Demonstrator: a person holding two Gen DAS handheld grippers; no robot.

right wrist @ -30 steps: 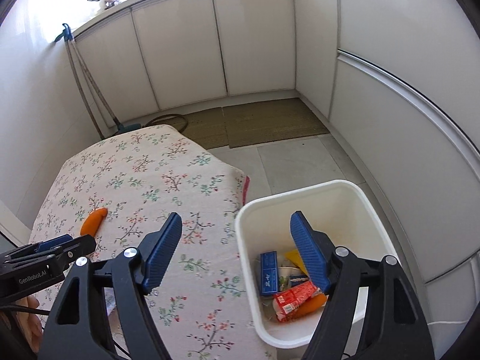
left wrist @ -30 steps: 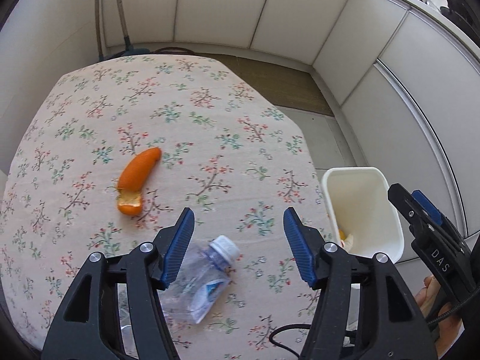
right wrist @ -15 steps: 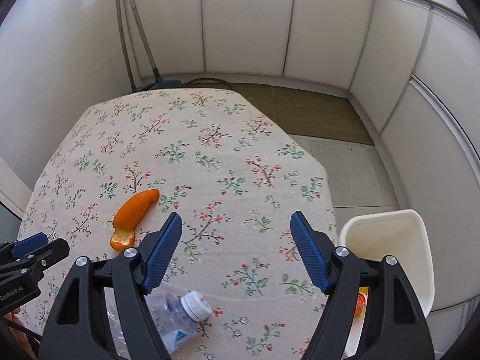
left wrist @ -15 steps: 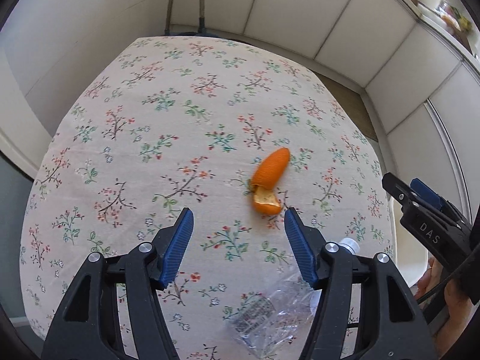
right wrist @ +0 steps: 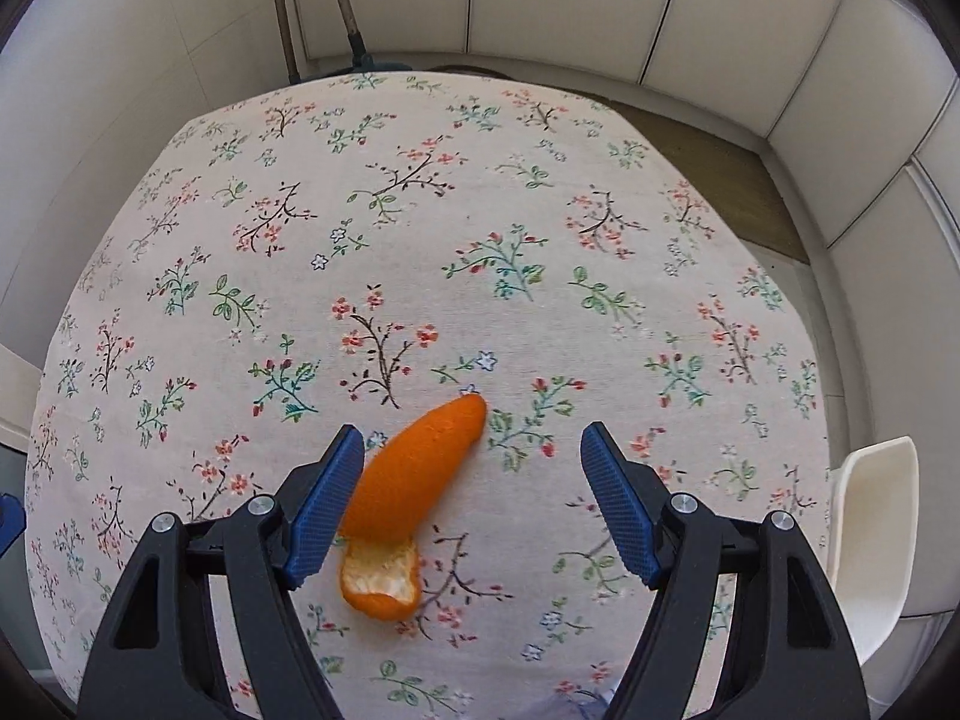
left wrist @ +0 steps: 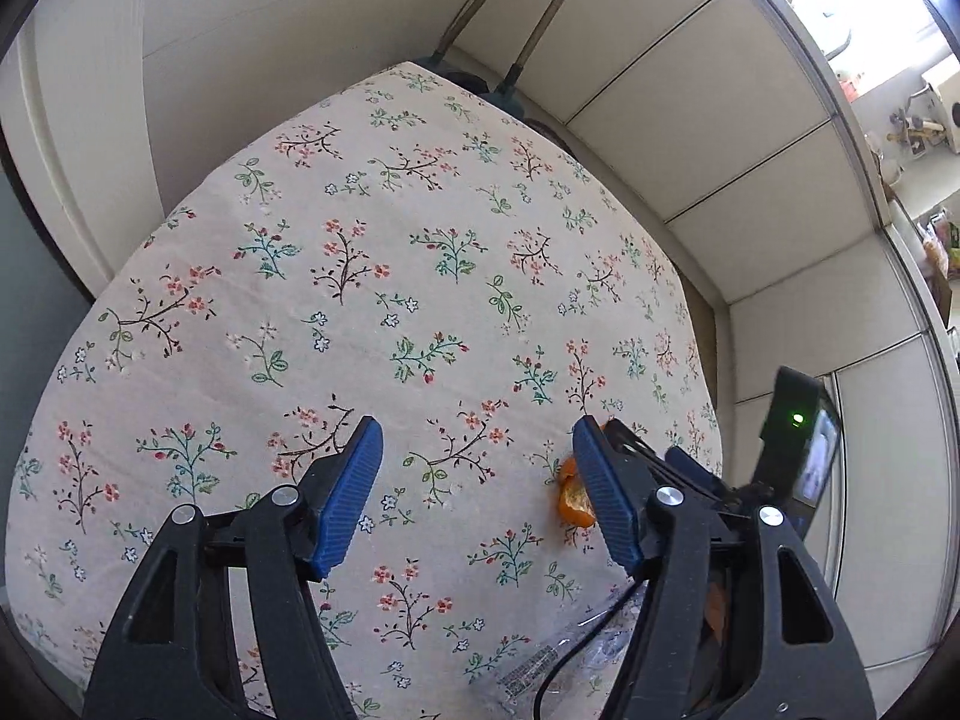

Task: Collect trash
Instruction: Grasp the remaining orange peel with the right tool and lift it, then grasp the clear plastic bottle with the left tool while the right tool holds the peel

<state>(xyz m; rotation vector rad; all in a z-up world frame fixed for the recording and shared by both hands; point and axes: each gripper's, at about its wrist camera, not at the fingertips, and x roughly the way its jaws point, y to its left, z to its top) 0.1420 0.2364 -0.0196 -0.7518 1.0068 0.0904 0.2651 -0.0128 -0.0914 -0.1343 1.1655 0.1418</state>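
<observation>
An orange peel (right wrist: pixel 414 468) lies on the flowered tablecloth (right wrist: pixel 480 210), torn end toward me. My right gripper (right wrist: pixel 473 438) hangs open just above it, its left finger over the peel's edge, pads not pressing. In the left wrist view my left gripper (left wrist: pixel 477 426) is over bare cloth, its jaws opening with nothing between them. The peel (left wrist: pixel 570 501) shows partly behind the left gripper's right finger, with the right gripper's fingers (left wrist: pixel 690 468) beside it. A crushed clear plastic bottle (left wrist: pixel 576 660) lies at the bottom edge.
A white bin (right wrist: pixel 882 540) stands off the table's right edge. Two mop handles (right wrist: pixel 342 6) lean on the wall behind the table. White cabinet fronts line the right side and back. The cloth (left wrist: pixel 420 240) is bare toward the far side.
Both grippers swept left across the table. The peel now sits under the right gripper. The bin left the left view, and the bottle slid to the bottom edge.
</observation>
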